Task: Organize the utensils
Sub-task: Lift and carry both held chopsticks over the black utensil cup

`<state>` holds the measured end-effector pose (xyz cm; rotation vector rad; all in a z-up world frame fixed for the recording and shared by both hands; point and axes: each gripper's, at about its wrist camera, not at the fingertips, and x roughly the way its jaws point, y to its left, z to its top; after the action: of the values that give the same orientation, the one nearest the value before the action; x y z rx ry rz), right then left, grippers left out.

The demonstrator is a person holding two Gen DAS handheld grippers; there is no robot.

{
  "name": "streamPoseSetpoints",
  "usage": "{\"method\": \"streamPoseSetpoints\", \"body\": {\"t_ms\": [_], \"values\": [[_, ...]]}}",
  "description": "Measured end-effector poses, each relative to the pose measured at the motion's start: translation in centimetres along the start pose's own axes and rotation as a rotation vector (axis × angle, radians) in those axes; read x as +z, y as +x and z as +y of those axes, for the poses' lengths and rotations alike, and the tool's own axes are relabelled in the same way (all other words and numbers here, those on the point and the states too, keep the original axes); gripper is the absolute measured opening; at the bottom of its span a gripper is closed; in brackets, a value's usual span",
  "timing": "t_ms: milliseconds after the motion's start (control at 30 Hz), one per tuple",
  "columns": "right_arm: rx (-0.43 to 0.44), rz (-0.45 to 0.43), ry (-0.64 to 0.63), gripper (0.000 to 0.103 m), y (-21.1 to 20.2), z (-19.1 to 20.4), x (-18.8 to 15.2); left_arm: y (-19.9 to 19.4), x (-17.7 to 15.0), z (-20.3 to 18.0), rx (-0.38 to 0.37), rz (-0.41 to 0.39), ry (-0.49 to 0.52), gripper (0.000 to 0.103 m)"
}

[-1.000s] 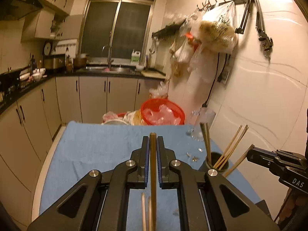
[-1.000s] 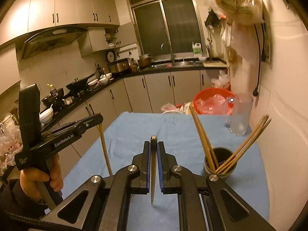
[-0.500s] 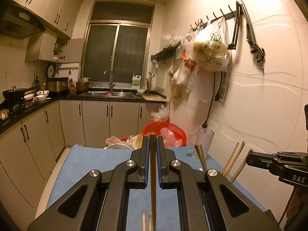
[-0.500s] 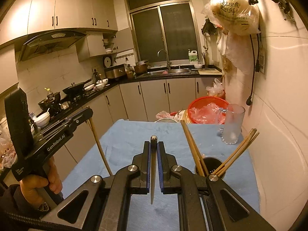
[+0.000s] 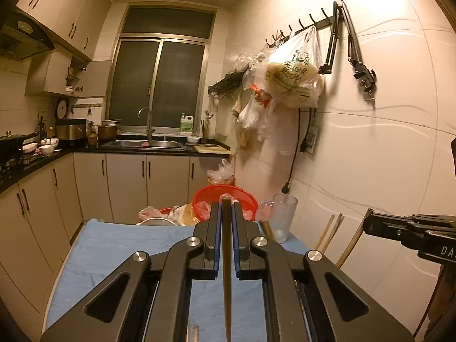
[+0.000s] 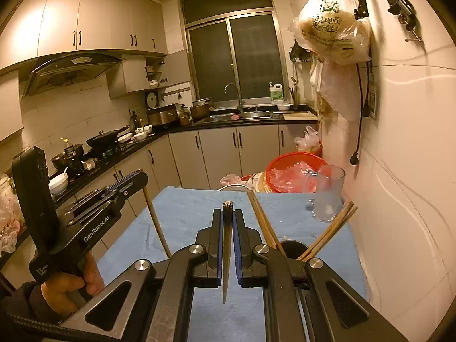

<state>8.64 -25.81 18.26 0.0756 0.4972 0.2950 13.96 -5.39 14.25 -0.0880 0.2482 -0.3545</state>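
Note:
My left gripper (image 5: 226, 208) is shut on a wooden chopstick (image 5: 227, 270) and holds it well above the blue table cloth (image 5: 114, 245). It also shows in the right wrist view (image 6: 139, 178) with its chopstick (image 6: 155, 219) hanging down. My right gripper (image 6: 228, 216) is shut on a dark chopstick (image 6: 226, 259) and also shows in the left wrist view (image 5: 370, 223). A dark round holder (image 6: 292, 249) on the cloth at the right holds several chopsticks (image 6: 330, 230).
A glass mug (image 6: 327, 193) stands on the cloth beyond the holder, next to the white wall. A red basin (image 6: 293, 171) and plastic bags lie past the table's far edge. Cabinets and a counter run along the left.
Both grippers have risen and tilted up with their chopsticks. In the left wrist view the holder has dropped out of sight and the table has sunk lower.

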Motion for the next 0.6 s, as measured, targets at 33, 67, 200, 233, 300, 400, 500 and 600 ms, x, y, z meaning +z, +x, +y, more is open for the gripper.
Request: {"method": "streamPoseSetpoints", "body": {"t_ms": [33, 67, 200, 233, 300, 400, 500, 600], "values": [[-0.004, 0.000, 0.000, 0.007, -0.1, -0.2, 0.0, 0.1, 0.1, -0.3, -0.006, -0.002, 0.000, 0.006], [-0.007, -0.001, 0.001, 0.007, -0.2, -0.3, 0.0, 0.2, 0.2, -0.6, -0.014, -0.006, 0.000, 0.006], [-0.028, -0.014, 0.000, 0.007, -1.0, -0.9, 0.3, 0.6, 0.7, -1.8, -0.040, -0.021, 0.002, 0.006], [-0.033, -0.017, 0.000, 0.007, -1.1, -1.1, 0.4, 0.9, 1.0, -2.3, -0.050, -0.025, 0.001, 0.006], [-0.046, -0.023, -0.001, 0.007, -1.5, -1.4, 0.7, 1.2, 1.3, -2.8, -0.064, -0.029, 0.000, 0.006], [-0.064, -0.033, 0.000, 0.007, -1.9, -2.0, 1.1, 1.8, 1.8, -3.9, -0.089, -0.037, 0.001, 0.006], [-0.077, -0.044, -0.004, 0.007, -2.3, -2.5, 1.5, 2.3, 2.4, -4.7, -0.110, -0.043, -0.002, 0.006], [-0.089, -0.066, -0.006, 0.007, -2.8, -3.0, 2.3, 2.7, 3.4, -5.5, -0.126, -0.063, -0.005, 0.007]]}}
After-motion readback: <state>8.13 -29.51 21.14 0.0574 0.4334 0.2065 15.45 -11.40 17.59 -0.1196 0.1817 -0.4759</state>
